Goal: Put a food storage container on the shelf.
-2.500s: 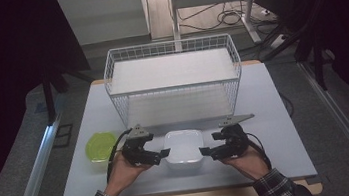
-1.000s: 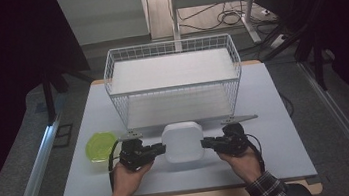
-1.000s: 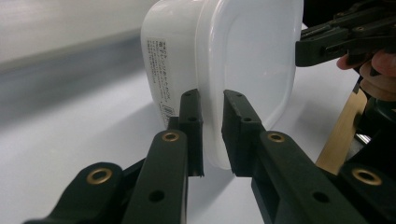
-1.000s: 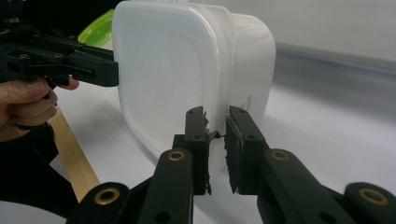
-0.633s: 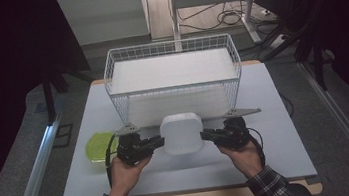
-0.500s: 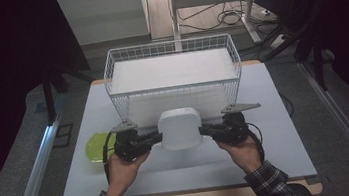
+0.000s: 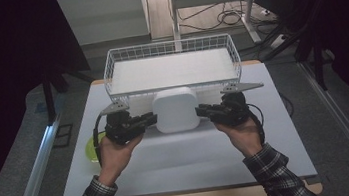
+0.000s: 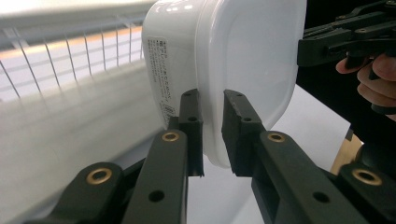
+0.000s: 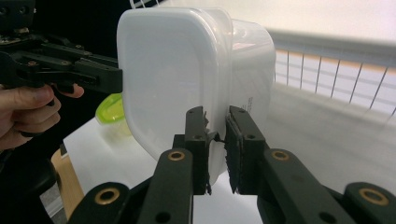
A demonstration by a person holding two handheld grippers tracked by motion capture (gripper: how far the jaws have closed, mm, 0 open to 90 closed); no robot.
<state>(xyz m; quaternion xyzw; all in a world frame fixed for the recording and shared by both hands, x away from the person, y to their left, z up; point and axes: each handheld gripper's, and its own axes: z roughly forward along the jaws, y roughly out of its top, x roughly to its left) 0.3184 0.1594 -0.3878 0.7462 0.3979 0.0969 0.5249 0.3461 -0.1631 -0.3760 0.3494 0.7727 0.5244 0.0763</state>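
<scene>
White plastic container [image 7: 176, 109], rounded-square, smooth and semi-translucent w/ a thin rim, hangs between both sets of fingers, clear of the tabletop [image 7: 185, 157], just in front of the wire basket [image 7: 170, 60]. Left gripper [image 8: 212, 135] fingers clamp its rim on one side, right gripper [image 9: 215, 140] fingers clamp the opposite side. Small label print unreadable. Lime-green lid [image 9: 111, 114] partly hidden behind the left hand.

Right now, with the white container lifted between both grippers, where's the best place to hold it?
By the rim, as now. The white container has a thin lip round its opening. The left gripper pinches it from the left and the right gripper from the right, at opposite edges, so the smooth, wide body need not be spanned.
</scene>
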